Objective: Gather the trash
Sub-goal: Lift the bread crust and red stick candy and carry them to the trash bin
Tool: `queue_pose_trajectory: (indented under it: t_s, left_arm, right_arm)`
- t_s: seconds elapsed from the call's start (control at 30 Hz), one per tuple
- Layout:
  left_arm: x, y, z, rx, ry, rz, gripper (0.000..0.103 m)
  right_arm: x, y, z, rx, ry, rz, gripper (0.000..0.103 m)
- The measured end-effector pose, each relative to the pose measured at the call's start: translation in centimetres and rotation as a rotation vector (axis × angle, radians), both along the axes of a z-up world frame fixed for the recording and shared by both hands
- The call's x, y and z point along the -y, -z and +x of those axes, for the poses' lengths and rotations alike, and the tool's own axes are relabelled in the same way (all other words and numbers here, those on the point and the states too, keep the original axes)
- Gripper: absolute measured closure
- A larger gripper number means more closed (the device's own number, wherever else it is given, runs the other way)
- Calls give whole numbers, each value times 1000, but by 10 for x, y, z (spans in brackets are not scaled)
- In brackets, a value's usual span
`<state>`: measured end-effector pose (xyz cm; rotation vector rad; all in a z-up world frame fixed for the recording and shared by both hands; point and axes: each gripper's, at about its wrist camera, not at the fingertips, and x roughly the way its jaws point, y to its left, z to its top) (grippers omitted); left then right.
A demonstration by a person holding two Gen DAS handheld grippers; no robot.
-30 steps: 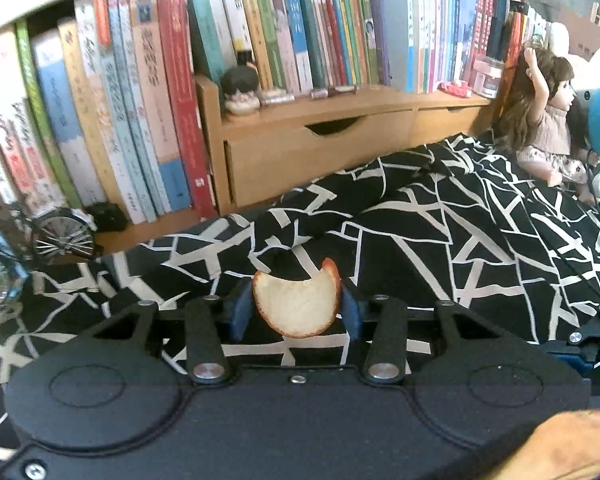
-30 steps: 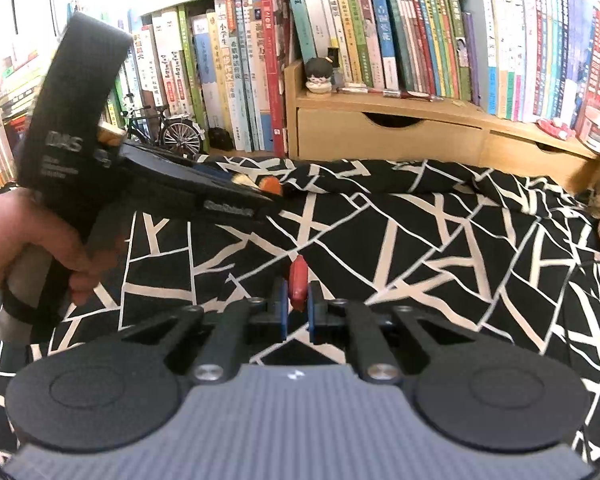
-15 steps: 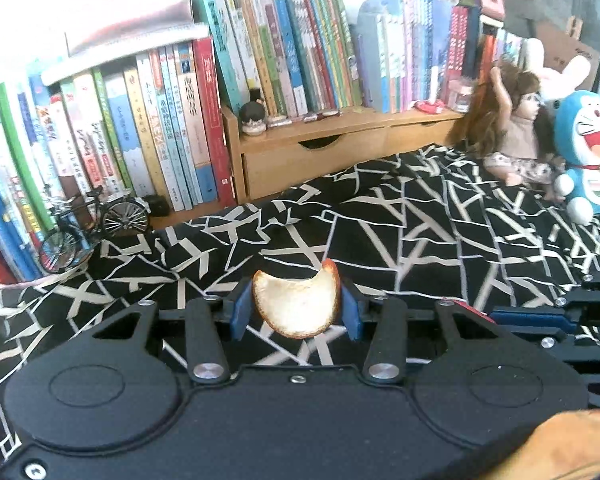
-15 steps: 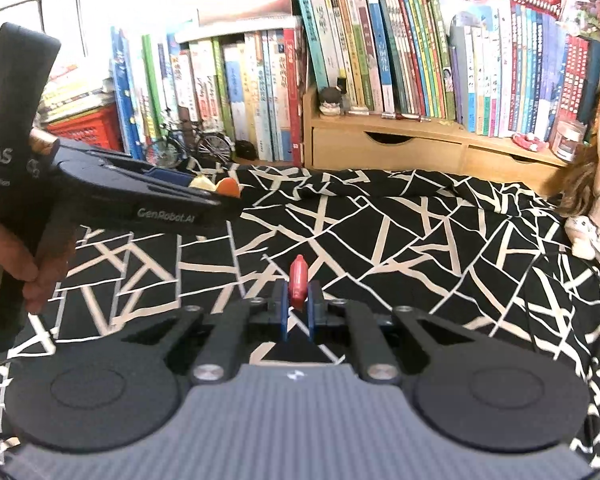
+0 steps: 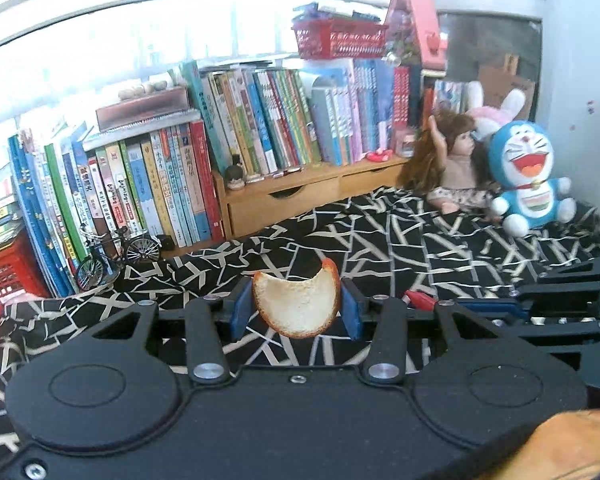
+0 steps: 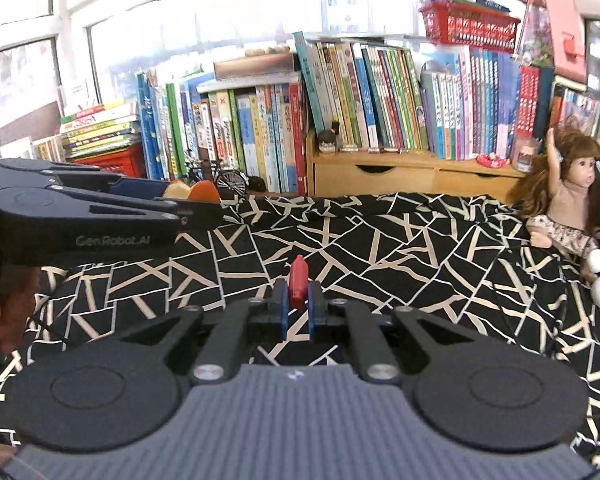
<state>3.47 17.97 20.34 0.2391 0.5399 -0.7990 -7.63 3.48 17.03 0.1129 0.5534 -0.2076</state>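
Note:
My left gripper (image 5: 296, 307) is shut on a curved piece of orange peel (image 5: 296, 307), pale inside with an orange rim, held above the black-and-white patterned cloth (image 5: 420, 240). From the right wrist view the left gripper (image 6: 196, 200) reaches in from the left with the orange peel (image 6: 202, 192) at its tip. My right gripper (image 6: 298, 300) is shut on a small red scrap (image 6: 299, 282) that sticks up between its blue pads. That red scrap (image 5: 418, 299) also shows at the right of the left wrist view, at the tip of the right gripper (image 5: 440, 304).
A long row of books (image 6: 340, 92) and a wooden drawer unit (image 6: 400, 174) line the back. A toy bicycle (image 5: 116, 254) stands at the left, a doll (image 6: 568, 192) and a blue plush toy (image 5: 530, 178) at the right. A red crate (image 5: 4, 268) sits far left.
Both grippers have risen and pulled back from the books with their pieces still held; more of the shelf, the window and the toys has come into view.

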Motion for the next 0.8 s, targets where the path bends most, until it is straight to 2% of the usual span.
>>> queue_pose_trajectory:
  t_s: [0.2,0.47,0.6,0.8]
  left_arm:
    - [-33,-19,-52,36,20,-23,60]
    - [-74,-44,-114,77,-6,-108,60]
    - [-98,-60,-146,121,1,-124,60]
    - [-145,-72,-186,136,-62,-136,60]
  right_arm:
    - [-27,-19,-36,30,13,-27,90]
    - [-66,-32,-80,52,-7,-46,90]
    - [-85,-43,-102,77,-6,-56,90]
    - [-107,-55,-133,90,1,-35,90]
